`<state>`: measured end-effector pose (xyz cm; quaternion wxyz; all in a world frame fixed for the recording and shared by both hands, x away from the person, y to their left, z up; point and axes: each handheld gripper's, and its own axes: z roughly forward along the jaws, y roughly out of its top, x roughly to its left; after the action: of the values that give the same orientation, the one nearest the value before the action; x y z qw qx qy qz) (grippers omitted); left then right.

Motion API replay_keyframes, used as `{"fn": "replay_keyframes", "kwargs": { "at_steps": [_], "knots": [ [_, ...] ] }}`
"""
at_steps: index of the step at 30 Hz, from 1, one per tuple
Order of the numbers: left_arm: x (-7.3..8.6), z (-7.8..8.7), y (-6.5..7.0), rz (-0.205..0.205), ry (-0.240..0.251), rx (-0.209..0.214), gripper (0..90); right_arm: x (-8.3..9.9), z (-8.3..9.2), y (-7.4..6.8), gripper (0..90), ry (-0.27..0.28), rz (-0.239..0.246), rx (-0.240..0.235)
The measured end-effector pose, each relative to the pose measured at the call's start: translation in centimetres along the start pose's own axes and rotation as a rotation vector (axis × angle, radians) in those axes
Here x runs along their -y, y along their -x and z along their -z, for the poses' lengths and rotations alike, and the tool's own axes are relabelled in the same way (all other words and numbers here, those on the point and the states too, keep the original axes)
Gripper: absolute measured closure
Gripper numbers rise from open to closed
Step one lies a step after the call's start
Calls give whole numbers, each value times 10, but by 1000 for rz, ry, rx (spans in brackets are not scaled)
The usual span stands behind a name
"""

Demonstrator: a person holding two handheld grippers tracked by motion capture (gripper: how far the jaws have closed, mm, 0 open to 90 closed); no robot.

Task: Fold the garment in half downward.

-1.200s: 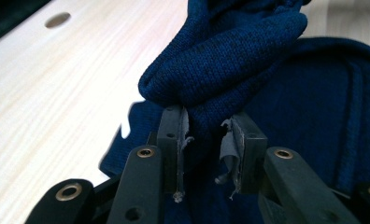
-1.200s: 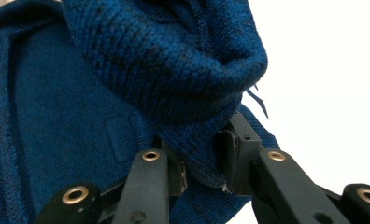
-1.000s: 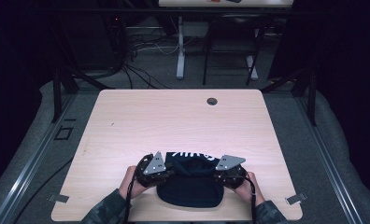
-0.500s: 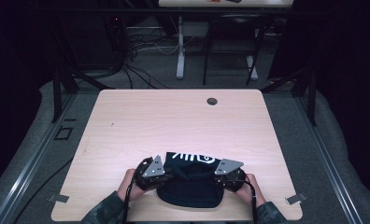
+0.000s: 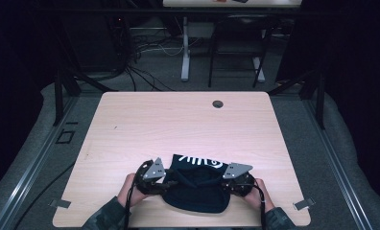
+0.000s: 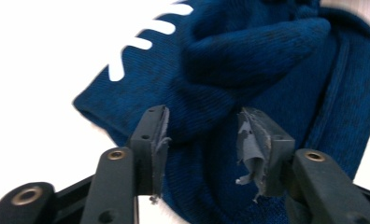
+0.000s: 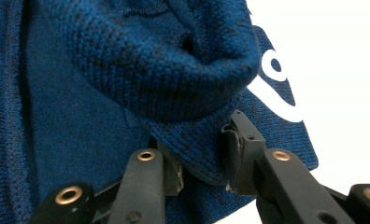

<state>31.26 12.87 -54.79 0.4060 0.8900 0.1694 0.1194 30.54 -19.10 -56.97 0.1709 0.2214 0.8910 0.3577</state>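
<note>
Dim room around a lit table [image 5: 130, 124]; close views overexposed, slightly blurred.

Both grippers, left gripper [image 5: 165, 181] and right gripper [image 5: 222, 182], are black with grey three-cornered plates, brass-ringed screw holes, frayed grey pads; camouflage sleeves [image 5: 104, 218].

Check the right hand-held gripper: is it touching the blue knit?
Touching. In the right gripper view, the right hand-held gripper has both jaws pressed against a fold of the blue knit that passes between them.
</note>
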Motion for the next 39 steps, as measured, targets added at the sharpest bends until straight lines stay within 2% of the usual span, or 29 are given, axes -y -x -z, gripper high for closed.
{"fn": "replay_keyframes", "kwargs": {
  "at_steps": [3,6,9,11,15,17,20,22,24,27,31,35,39],
  "knots": [
    [-1,9,-4,28,39,-9,533,0,0,0,704,-5,4,1],
    [-1,15,-6,34,58,-19,532,0,0,0,705,-3,3,1],
    [-2,19,-10,55,79,-45,521,-1,2,0,668,2,-9,-5],
    [-3,19,-14,68,80,-71,513,-3,4,0,632,1,-9,-2],
    [-9,15,-27,89,67,-112,490,-6,10,-2,617,5,4,14],
    [-13,10,-34,118,93,-106,484,-4,12,-3,630,6,2,17],
    [-21,-3,-36,146,104,-55,473,-3,10,-4,639,3,0,16],
    [-24,-14,-31,139,84,-29,458,-2,8,-5,640,-13,16,17],
    [-23,-23,-24,113,36,-5,441,-1,7,-6,639,-18,20,8],
    [-22,-28,-19,103,-12,-6,391,0,8,-5,625,-17,20,16],
    [-19,-28,-17,124,-23,5,355,-1,10,-4,565,-32,21,7],
    [-15,-32,-13,112,-50,-2,346,-1,13,-3,525,-35,11,10],
    [-13,-36,-11,116,-70,-9,305,0,19,2,479,-47,-16,-30]
  ]
}}
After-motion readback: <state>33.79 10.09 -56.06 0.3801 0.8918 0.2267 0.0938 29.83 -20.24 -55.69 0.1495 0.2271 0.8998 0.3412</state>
